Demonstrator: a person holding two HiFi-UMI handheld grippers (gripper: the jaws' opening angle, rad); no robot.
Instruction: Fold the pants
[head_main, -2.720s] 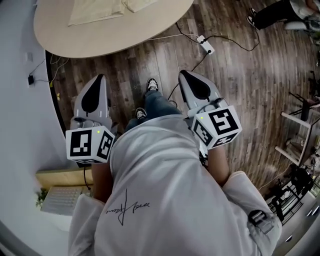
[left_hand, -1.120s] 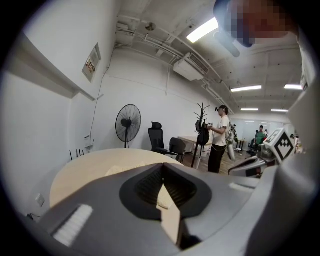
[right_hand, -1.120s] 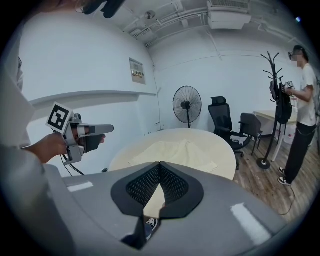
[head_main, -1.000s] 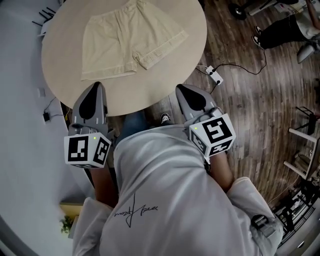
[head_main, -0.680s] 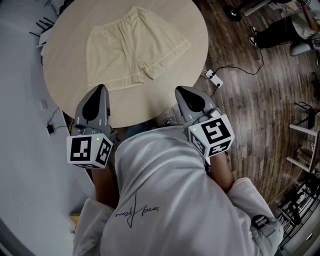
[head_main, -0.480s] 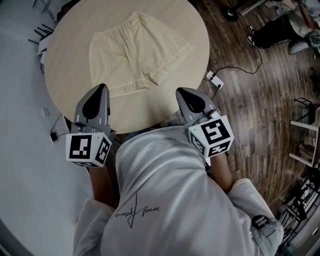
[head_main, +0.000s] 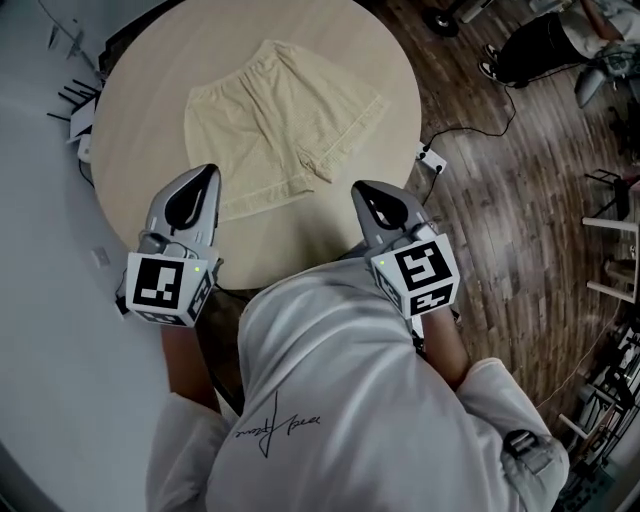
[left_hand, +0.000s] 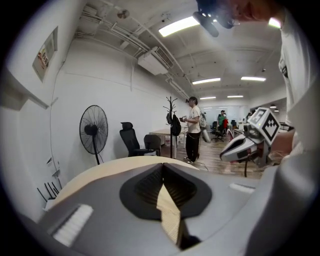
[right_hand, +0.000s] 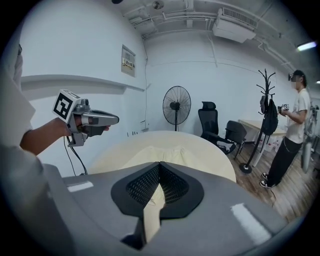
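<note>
Both grippers have been brought up to the round table (head_main: 140, 130) since the earlier frames, in which only its near rim was seen, well ahead of them. The left gripper (head_main: 204, 175) is now held over the near edge and the right gripper (head_main: 360, 188) at the rim. Each pair of jaws is pressed together at the tips, and nothing is caught between them in either gripper view.

The pants (head_main: 280, 125) are spread flat on the table ahead of both grippers. The leg hems are nearest the tips, with one hem just ahead of the left gripper. The waistband is on the far side, and the garment lies at a slant to the line between the grippers.

Folding is judged not yet begun. Trouble could be caused by the closed jaws, which could only push the cloth and bunch it unless they are opened first. Only the top layer of this thin fabric might be pinched, or the slanted lie might be carried into a crooked fold if the hems are taken unevenly.

Counted: one pair of pants, one table, two grippers, one standing fan (right_hand: 176, 106) beyond the table, and one power strip (head_main: 432, 158) on the floor to the right of the right gripper
</note>
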